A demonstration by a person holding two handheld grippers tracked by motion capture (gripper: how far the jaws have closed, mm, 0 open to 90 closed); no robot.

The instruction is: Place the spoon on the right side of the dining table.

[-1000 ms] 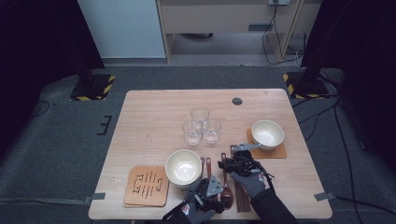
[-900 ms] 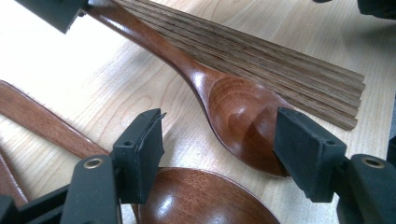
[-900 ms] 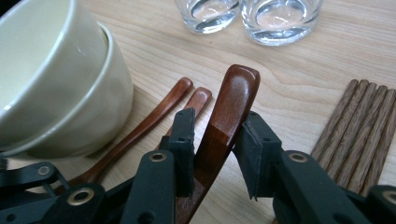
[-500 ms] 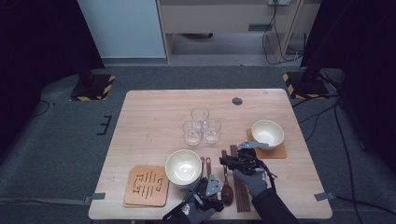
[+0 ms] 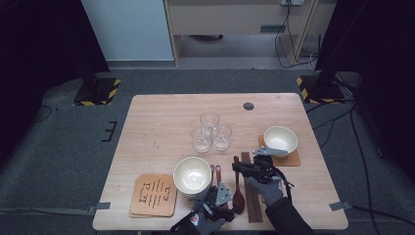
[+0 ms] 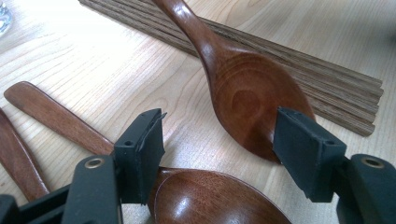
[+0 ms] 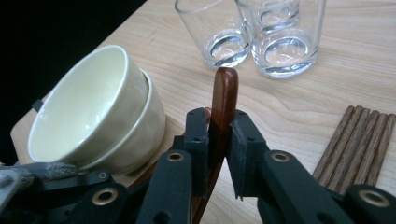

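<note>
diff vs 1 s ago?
The right claw came back from near the right bowl and has just been closing on the handle of a wooden spoon. The left claw stays open over the spoon bowls. Glasses and bowls unmoved.

Three clear glasses (image 5: pixel 209 131) stand clustered near the middle of the wooden counter (image 5: pixel 161 117). A cream bowl (image 5: pixel 280 138) sits on an orange mat (image 5: pixel 295 159) at the right, and a patterned cork coaster (image 5: pixel 153 194) lies near the front left corner.
</note>
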